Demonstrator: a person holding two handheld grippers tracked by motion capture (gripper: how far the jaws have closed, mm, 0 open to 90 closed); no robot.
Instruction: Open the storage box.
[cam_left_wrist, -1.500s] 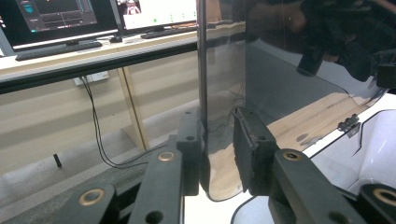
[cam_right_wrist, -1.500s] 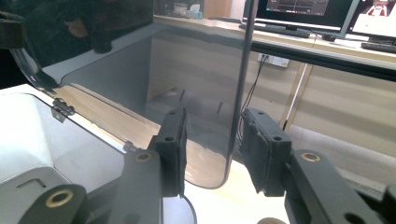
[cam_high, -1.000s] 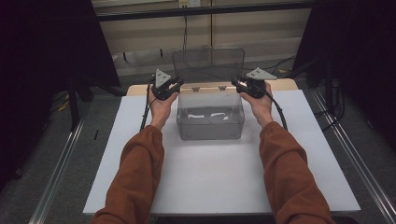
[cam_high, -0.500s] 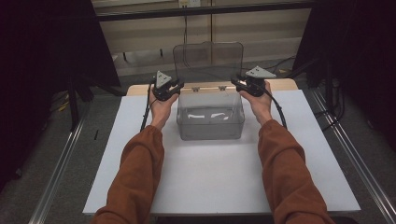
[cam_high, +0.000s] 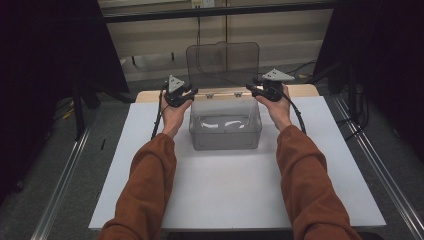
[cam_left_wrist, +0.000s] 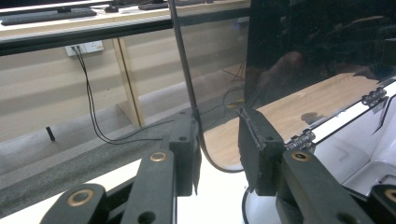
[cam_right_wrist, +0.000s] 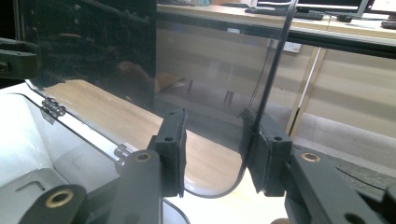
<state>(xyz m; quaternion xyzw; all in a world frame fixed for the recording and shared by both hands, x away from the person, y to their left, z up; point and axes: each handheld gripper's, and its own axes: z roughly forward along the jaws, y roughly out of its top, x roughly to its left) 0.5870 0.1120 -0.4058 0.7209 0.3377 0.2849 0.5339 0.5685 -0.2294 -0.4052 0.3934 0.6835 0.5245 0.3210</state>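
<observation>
A clear plastic box (cam_high: 225, 136) stands on the white table top (cam_high: 225, 195), and its hinged lid (cam_high: 223, 62) is raised almost upright. At the lid's left edge is my left gripper (cam_high: 189, 93), open. In the left gripper view the lid's edge (cam_left_wrist: 183, 70) runs down between the jaws, close to the left pad (cam_left_wrist: 186, 154), around my left gripper (cam_left_wrist: 217, 144). My right gripper (cam_high: 254, 91) is open at the lid's right edge. In the right gripper view that edge (cam_right_wrist: 275, 70) lies against the right pad (cam_right_wrist: 261, 154) of my right gripper (cam_right_wrist: 212, 140). Pale pieces (cam_high: 225, 123) lie inside the box.
A wooden board (cam_high: 305, 90) shows behind the box, under the table top. Small hinges (cam_left_wrist: 301, 139) join the lid to the box's back rim. Dark curtains and metal rails flank the table. Cables (cam_left_wrist: 91, 98) hang off the wall beyond.
The lid has swung up from a low tilt to nearly upright. Both grippers have risen slightly and moved back with its side edges.
</observation>
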